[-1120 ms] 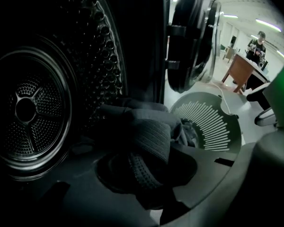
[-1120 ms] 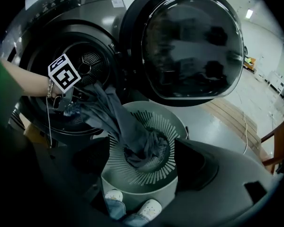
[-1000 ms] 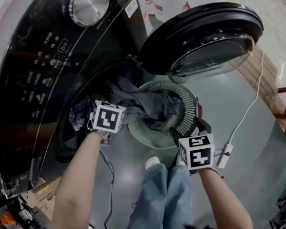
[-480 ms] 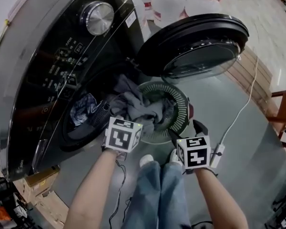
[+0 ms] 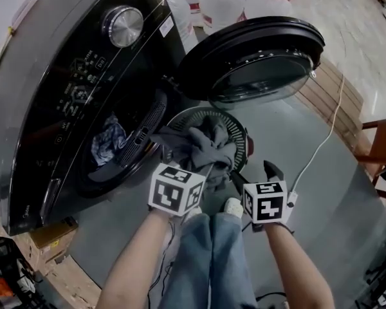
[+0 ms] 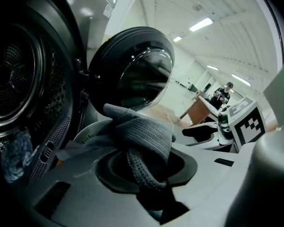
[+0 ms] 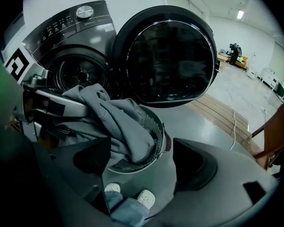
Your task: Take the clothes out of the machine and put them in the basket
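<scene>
Grey clothes [image 5: 206, 148]: ribbed knit, bunched and twisted, one fold pinched tight in left claw [image 6: 144, 167], the rest draped down into round slatted basket [image 5: 241, 140] on the floor, just in front of the machine [image 5: 64, 76]. Right claw [image 7: 142, 162] spread wide, nothing between, hovering beside basket rim, apart from it. Left gripper view only: knit texture up close, perforated drum wall. Head view only: blue patterned garment [image 5: 108, 140] left inside the drum, white cable [image 5: 321, 147] trailing across floor to the right. Right gripper view only: cloth hanging from left claw over basket edge, white shoes [image 7: 144, 197] below. Door [image 5: 257, 56] swung fully open above basket; bare grey floor to the right.
</scene>
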### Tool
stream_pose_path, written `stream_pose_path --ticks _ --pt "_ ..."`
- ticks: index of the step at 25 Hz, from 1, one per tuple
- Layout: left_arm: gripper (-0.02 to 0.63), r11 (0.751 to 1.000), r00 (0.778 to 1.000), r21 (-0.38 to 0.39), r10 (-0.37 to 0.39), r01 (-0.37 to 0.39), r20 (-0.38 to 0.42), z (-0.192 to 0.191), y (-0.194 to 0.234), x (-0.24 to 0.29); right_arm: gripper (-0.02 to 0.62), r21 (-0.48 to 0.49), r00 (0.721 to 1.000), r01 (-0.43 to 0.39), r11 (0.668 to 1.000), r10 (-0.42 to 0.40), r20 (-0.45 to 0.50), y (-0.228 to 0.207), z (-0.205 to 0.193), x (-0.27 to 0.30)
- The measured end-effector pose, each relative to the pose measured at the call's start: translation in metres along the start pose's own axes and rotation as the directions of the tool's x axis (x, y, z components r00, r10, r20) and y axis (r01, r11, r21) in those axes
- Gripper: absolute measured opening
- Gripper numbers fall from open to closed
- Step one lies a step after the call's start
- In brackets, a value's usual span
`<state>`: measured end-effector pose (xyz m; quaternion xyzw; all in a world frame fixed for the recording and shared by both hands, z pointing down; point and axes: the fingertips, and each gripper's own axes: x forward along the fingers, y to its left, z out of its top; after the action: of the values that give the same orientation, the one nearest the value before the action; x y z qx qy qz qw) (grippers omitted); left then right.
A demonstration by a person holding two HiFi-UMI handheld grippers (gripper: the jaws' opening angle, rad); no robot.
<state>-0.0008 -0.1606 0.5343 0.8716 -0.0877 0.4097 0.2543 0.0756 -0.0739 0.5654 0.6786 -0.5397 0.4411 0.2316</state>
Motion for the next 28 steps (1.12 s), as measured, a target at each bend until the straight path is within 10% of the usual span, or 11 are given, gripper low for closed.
stream_pose_path --ticks 10,24,26,28 --pt "0.100 0.996 0.996 -0.009 -0.086 0.087 0.029 0.015 -0.033 -0.008 0.405 0.017 1.000 0.007 1.000 -0.007 0.002 -0.010 -0.001 -0.001" --pt "0.118 0.991 0.992 -0.049 0.124 -0.123 0.021 0.016 0.000 -0.002 0.399 0.036 1.000 0.011 0.999 -0.011 0.001 -0.024 -0.001 0.003" --pt "0.213 0.987 0.989 -0.076 0.145 -0.144 0.018 0.011 0.014 0.009 0.397 0.038 1.000 0.014 0.999 -0.014 -0.004 -0.024 -0.003 0.006" --pt "0.454 0.978 0.984 -0.114 0.177 -0.174 0.017 0.007 0.029 0.015 0.397 0.041 1.000 0.013 0.999 -0.013 -0.008 -0.023 -0.005 0.008"
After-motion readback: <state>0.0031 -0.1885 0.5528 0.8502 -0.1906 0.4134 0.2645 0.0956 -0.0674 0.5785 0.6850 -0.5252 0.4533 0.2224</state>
